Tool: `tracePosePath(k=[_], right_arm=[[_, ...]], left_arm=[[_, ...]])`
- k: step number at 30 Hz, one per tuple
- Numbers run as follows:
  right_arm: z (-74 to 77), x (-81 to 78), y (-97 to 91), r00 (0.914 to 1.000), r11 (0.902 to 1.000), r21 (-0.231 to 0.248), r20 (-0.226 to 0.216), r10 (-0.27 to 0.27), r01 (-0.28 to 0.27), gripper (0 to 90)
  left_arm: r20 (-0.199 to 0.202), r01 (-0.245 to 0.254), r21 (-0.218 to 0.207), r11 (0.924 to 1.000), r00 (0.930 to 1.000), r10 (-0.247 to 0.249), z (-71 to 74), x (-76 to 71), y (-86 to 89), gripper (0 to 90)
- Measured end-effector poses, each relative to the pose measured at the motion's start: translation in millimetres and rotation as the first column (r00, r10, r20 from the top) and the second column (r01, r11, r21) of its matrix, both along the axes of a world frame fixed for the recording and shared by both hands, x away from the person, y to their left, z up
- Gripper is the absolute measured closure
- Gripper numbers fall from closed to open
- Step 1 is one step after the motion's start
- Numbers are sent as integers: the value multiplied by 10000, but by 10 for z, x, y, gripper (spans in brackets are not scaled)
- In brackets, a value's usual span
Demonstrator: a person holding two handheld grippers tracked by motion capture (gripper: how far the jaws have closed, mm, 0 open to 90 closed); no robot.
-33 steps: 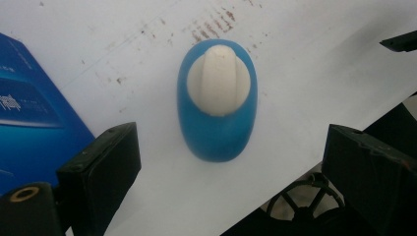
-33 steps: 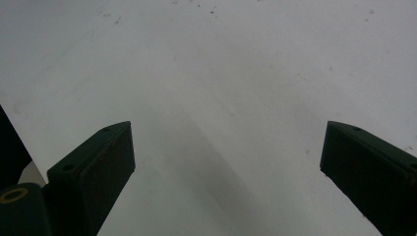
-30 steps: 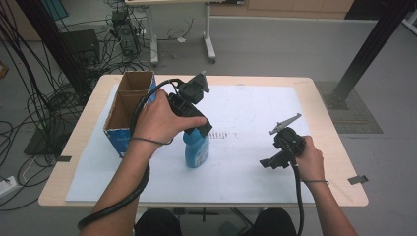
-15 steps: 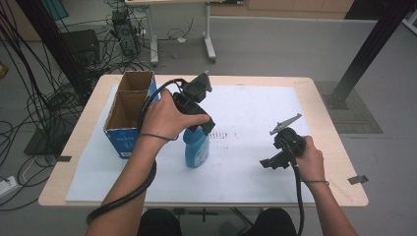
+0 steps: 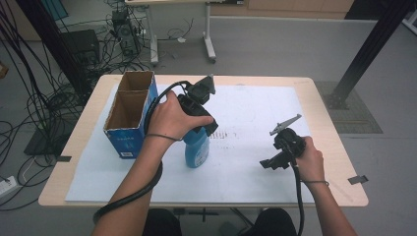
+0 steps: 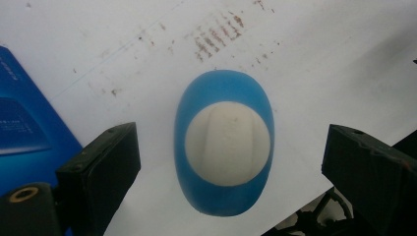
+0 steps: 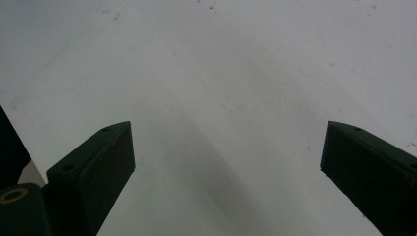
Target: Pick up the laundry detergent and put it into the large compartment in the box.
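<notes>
Hovering the left gripper point(image 6: 228, 162), jaws spread wide, straight over the white-capped blue plastic bottle point(image 6: 227, 143) just right of the blue cardboard box point(image 5: 129, 115). Probably lowering and squeezing next. Right gripper point(image 7: 226, 167) open too, idle.

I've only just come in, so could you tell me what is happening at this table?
A person at the table holds a gripper in each hand. The left gripper hangs directly above an upright blue bottle with a white cap, jaws open on either side, not touching it. The right gripper rests open over the white sheet. A blue cardboard box stands open at the left.
</notes>
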State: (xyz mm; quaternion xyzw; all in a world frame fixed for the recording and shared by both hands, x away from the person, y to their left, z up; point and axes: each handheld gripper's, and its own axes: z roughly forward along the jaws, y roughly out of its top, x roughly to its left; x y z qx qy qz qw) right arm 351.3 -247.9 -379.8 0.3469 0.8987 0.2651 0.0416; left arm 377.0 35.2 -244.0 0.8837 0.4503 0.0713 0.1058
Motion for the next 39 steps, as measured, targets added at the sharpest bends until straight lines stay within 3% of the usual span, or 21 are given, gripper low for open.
tracePosePath(k=[39], right_arm=[[-45,10,4,10000,10000,8,-61,1,-1,61]], left_arm=[[-223,-159,162,9997,9996,163,-315,89,-17,80]])
